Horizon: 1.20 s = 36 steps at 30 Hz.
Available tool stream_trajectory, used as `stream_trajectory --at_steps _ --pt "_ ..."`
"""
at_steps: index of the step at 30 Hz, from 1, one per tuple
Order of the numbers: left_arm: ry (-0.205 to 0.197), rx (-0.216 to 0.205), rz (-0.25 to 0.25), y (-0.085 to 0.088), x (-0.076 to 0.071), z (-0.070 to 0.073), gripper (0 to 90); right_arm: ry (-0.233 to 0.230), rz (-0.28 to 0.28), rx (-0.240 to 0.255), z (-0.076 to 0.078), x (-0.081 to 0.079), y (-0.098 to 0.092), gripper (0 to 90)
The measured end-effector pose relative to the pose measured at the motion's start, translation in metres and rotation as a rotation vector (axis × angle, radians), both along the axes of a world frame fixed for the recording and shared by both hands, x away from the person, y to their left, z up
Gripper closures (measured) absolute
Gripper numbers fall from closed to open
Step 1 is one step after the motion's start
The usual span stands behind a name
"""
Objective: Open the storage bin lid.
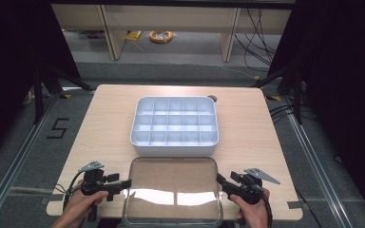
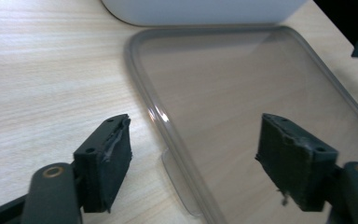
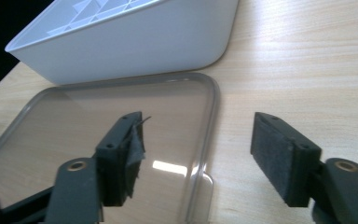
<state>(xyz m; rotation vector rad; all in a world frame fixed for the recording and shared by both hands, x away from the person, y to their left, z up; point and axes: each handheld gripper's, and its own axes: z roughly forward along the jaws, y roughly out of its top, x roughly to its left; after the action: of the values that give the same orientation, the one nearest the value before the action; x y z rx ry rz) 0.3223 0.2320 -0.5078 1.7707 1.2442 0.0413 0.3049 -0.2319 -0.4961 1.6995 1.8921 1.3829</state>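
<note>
A white compartment tray (image 1: 175, 137) stands empty at the middle of the wooden table. Just in front of it a clear plastic lid (image 1: 173, 190) lies flat. My left gripper (image 1: 127, 183) is at the lid's left edge, and my right gripper (image 1: 219, 179) at its right edge. In the left gripper view the lid (image 2: 242, 93) has its rim running between the jaws of the open left gripper (image 2: 196, 135), and no pad touches it. In the right gripper view the lid (image 3: 98, 116) and its small tab lie between the jaws of the open right gripper (image 3: 198, 135).
The tray's near wall (image 2: 200, 11) (image 3: 135, 46) sits right behind the lid. A round dark grommet (image 1: 212, 98) marks the table's far side. Black stand legs (image 1: 52, 83) flank the table. A yellow cable coil (image 1: 161, 36) lies on the floor beyond.
</note>
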Motion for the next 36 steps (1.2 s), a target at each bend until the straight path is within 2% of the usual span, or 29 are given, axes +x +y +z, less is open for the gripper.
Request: stream_trajectory --at_steps 2,4,5,9,10,13,15,16,22,24,25,28,30,31,33,35,36 --pt "-0.015 0.009 -0.009 -0.002 -0.001 0.001 22.9 -0.008 0.004 -0.010 0.000 0.000 0.001 32.3" --pt "-0.025 0.015 -0.017 -0.002 -0.001 0.002 21.7 0.002 0.001 0.004 0.002 -0.001 0.004 31.5" --pt "-0.040 0.017 -0.016 -0.004 -0.002 0.003 20.8 -0.031 0.023 -0.028 0.003 -0.001 0.004 30.2" --pt "-0.053 0.018 -0.024 -0.004 -0.004 0.005 18.7 -0.010 0.026 -0.035 0.007 -0.005 0.008 28.8" --pt "-0.056 0.022 -0.031 -0.005 -0.004 0.005 18.7 -0.058 0.041 -0.067 0.005 -0.004 0.006 28.7" --pt "-0.061 0.024 -0.038 -0.007 -0.005 0.006 18.0 -0.048 0.055 -0.077 0.007 -0.007 0.006 28.5" --pt "-0.071 0.033 -0.043 -0.007 -0.005 0.006 17.8 -0.070 0.065 -0.070 0.005 -0.006 0.007 28.5" --pt "-0.071 0.033 -0.043 -0.007 -0.005 0.006 17.3 -0.060 0.065 -0.072 0.006 -0.007 0.007 28.5" --pt "-0.066 0.034 -0.049 -0.010 -0.006 0.007 14.6 -0.072 0.082 -0.080 0.005 -0.009 0.011 28.5" --pt "-0.072 0.044 -0.060 -0.011 -0.007 0.007 14.6 -0.058 0.078 -0.111 0.006 -0.009 0.011 28.7" --pt "-0.068 0.040 -0.069 -0.011 -0.009 0.008 14.6 -0.039 0.070 -0.084 0.006 -0.011 0.013 28.7" --pt "-0.063 0.037 -0.075 -0.011 -0.011 0.007 14.6 -0.067 0.082 -0.088 0.005 -0.009 0.012 28.6" --pt "-0.058 0.041 -0.076 -0.010 -0.012 0.006 14.6 -0.055 0.096 -0.105 0.007 -0.011 0.013 28.4" --pt "-0.061 0.042 -0.079 -0.010 -0.014 0.007 14.6 -0.031 0.087 -0.080 0.008 -0.014 0.017 28.3" --pt "-0.064 0.039 -0.085 -0.010 -0.016 0.008 14.7 -0.031 0.092 -0.108 0.007 -0.014 0.018 28.4" --pt "-0.060 0.033 -0.084 -0.011 -0.017 0.008 14.7 -0.018 0.104 -0.089 0.008 -0.015 0.019 28.3" --pt "-0.061 0.034 -0.093 -0.011 -0.018 0.008 14.6 -0.051 0.124 -0.113 0.007 -0.013 0.017 28.2"
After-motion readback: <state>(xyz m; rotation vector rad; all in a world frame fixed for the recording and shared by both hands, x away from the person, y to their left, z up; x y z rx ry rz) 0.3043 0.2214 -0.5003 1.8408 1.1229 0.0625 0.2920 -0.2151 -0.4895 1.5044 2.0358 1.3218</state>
